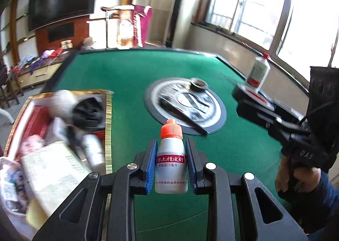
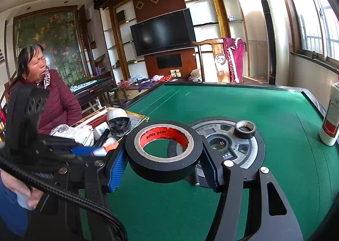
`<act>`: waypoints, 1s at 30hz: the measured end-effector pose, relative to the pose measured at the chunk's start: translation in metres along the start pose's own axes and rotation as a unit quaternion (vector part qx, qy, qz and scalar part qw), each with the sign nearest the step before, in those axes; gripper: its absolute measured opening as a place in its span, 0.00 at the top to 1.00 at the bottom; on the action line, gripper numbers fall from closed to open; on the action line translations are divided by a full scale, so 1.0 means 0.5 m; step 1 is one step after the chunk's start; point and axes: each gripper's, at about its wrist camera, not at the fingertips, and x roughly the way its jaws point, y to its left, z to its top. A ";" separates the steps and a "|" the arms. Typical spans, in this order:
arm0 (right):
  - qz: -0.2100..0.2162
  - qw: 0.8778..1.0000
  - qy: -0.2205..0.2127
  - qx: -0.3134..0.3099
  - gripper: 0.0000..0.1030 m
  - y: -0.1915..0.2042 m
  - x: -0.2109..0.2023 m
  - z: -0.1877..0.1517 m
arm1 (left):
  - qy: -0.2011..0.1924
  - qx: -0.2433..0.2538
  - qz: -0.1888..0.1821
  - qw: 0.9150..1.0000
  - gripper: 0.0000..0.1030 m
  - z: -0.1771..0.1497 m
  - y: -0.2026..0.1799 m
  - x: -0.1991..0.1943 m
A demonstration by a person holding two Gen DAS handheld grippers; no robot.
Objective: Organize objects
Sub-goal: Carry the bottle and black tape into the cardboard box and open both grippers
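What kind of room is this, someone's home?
Most likely a home living room: a black flat-screen television in a wooden wall unit, a green felt mahjong-style table, and large windows.

"15" on the small bottle's [image 1: 171, 163] label; "tape" (upside down) inside the tape roll [image 2: 164, 150]

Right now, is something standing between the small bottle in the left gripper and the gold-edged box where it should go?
Nothing visible blocks it. The small bottle is clamped in the left gripper, and only bare green table lies between it and the gold-edged box to its left. The box is already crowded, so free room inside is hard to judge.
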 end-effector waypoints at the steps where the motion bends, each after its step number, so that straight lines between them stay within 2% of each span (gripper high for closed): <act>1: 0.005 1.000 0.004 0.002 0.40 0.005 0.005 0.002 | -0.007 -0.005 0.007 1.000 0.78 0.000 0.013 -0.014; 9: 0.039 0.999 0.027 -0.006 0.40 0.061 0.052 0.020 | -0.031 -0.049 0.066 0.996 0.78 -0.037 0.138 -0.104; 16: 0.074 0.995 0.047 -0.036 0.40 0.155 0.116 0.060 | -0.023 -0.088 0.120 0.989 0.78 -0.084 0.237 -0.123; 23: 0.116 0.987 0.091 -0.064 0.40 0.269 0.227 0.096 | -0.008 -0.102 0.131 0.986 0.78 -0.108 0.291 -0.099; 30: 0.136 0.977 0.147 -0.073 0.40 0.338 0.352 0.115 | 0.003 -0.106 0.137 0.985 0.78 -0.115 0.328 -0.093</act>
